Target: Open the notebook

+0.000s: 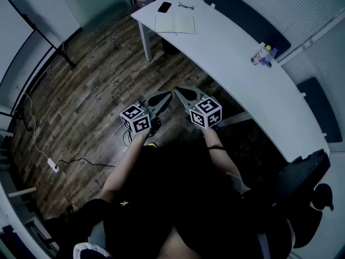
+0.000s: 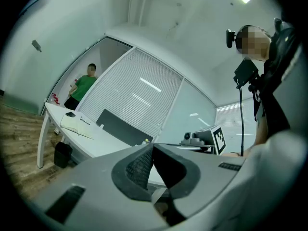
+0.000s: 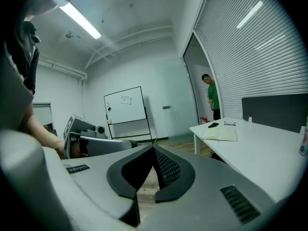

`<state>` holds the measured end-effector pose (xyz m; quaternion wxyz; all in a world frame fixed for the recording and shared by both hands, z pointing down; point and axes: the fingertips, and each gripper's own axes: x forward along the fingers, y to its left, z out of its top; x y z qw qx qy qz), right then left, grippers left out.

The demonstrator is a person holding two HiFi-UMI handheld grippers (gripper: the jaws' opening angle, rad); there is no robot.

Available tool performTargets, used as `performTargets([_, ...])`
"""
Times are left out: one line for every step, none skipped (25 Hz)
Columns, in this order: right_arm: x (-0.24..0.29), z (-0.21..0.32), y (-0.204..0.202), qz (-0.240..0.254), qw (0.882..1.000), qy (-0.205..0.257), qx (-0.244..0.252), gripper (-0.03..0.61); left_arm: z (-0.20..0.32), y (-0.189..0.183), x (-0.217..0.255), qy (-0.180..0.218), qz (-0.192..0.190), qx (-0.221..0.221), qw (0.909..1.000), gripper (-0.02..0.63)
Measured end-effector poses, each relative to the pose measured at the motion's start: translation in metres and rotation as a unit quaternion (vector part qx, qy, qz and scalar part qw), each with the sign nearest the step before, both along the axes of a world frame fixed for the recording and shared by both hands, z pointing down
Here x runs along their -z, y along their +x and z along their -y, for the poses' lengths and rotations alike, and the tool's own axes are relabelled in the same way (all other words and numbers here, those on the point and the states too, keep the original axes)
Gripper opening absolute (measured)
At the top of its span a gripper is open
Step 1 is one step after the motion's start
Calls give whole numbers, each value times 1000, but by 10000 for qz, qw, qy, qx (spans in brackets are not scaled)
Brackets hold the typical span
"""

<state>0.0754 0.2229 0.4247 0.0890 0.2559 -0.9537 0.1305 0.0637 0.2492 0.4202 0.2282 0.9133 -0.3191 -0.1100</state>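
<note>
The notebook (image 1: 175, 24) lies spread flat with pale pages up, at the far end of the long white table (image 1: 232, 63). It also shows in the left gripper view as the notebook (image 2: 76, 125) and in the right gripper view as the notebook (image 3: 220, 134). My left gripper (image 1: 168, 94) and right gripper (image 1: 178, 90) hang side by side over the wooden floor, well short of the table. Both are shut, tips touching, with nothing between the jaws. In their own views, the left gripper (image 2: 152, 146) and the right gripper (image 3: 154, 147) point roughly level.
A black phone (image 1: 164, 7) and glasses (image 1: 186, 6) lie just beyond the notebook. Small bottles (image 1: 262, 54) stand by the table's far edge. A person in a green top (image 3: 211, 97) stands past the table's end. A whiteboard (image 3: 125, 105) stands at the back wall. A cable (image 1: 70, 161) runs across the floor.
</note>
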Motion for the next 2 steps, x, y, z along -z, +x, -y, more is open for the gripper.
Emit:
performTargets([0, -1, 0, -2, 10000, -3, 3, -11, -1, 0, 0, -4, -7, -1, 10000, 8])
performTargets([0, -3, 0, -4, 10000, -5, 6, -11, -2, 0, 0, -8, -14, -2, 10000, 8])
